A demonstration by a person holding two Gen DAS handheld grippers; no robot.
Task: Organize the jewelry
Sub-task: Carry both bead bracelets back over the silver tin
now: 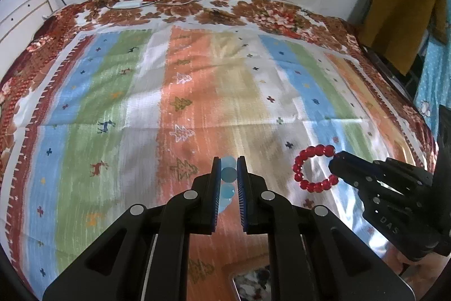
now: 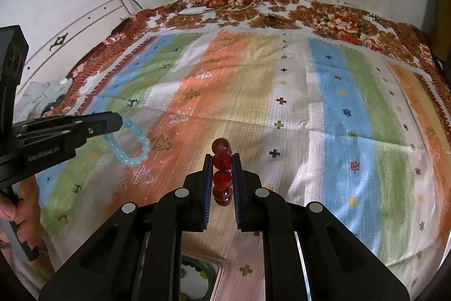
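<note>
While left tool (image 1: pixel 229 160) clamps blue bracelet (image 2: pixel 128 143), right tool (image 2: pixel 221 157) clamps red bracelet (image 1: pixel 314 168).

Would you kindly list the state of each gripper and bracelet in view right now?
Left gripper: shut on the blue bracelet.
Blue bracelet: held, hanging above the striped cloth.
Right gripper: shut on the red bracelet.
Red bracelet: held, hanging as an open loop.

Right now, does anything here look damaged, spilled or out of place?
Nothing stands out. The left gripper holds the blue bracelet, the right gripper the red bracelet; both loops look whole above the striped cloth.
</note>
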